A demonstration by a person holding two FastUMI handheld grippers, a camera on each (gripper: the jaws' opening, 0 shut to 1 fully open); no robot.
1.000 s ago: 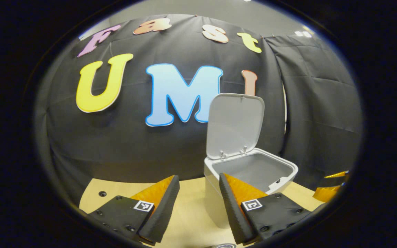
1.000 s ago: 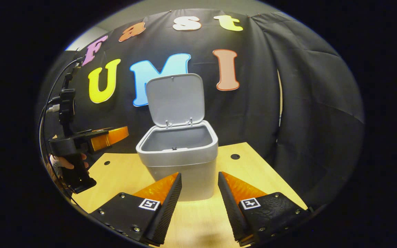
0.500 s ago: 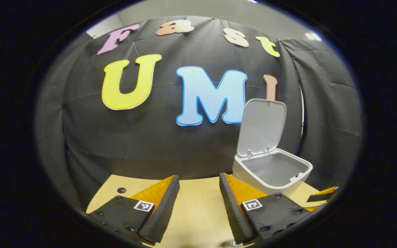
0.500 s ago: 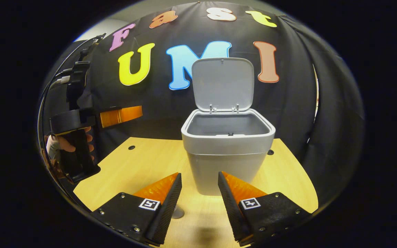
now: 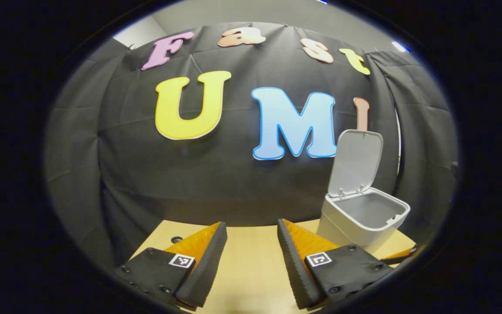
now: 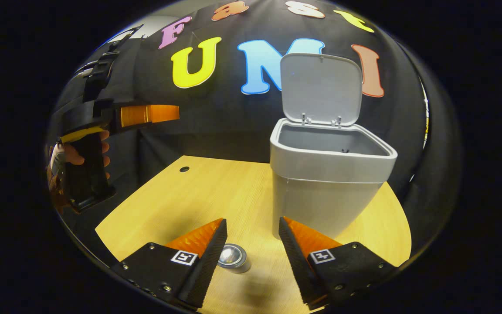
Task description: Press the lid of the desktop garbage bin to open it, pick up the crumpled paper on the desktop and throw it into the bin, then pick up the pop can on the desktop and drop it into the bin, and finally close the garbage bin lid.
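Note:
A grey bin point(image 6: 320, 192) stands on the wooden desk point(image 6: 198, 192) with its lid point(image 6: 320, 89) swung up on the rear hinge. In the left gripper view the bin point(image 5: 360, 218) sits at the right, its lid point(image 5: 356, 161) upright. A silvery pop can point(image 6: 232, 257) lies on the desk between the fingers of my right gripper point(image 6: 253, 246), close below them; that gripper is open and holds nothing. My left gripper point(image 5: 251, 248) is open and empty above the desk, left of the bin. In the right gripper view a hand holds the left gripper point(image 6: 146, 114) up at the far left.
The desk point(image 5: 251, 270) ends at the black cloth wall behind the bin. Round holes sit in the desk top near its back left corner point(image 6: 184, 168). An open stretch of desk lies left of the bin.
The right gripper has pulled back and dropped, so the pop can now shows between its fingers. The left gripper has swung left, away from the bin. The lid stays up.

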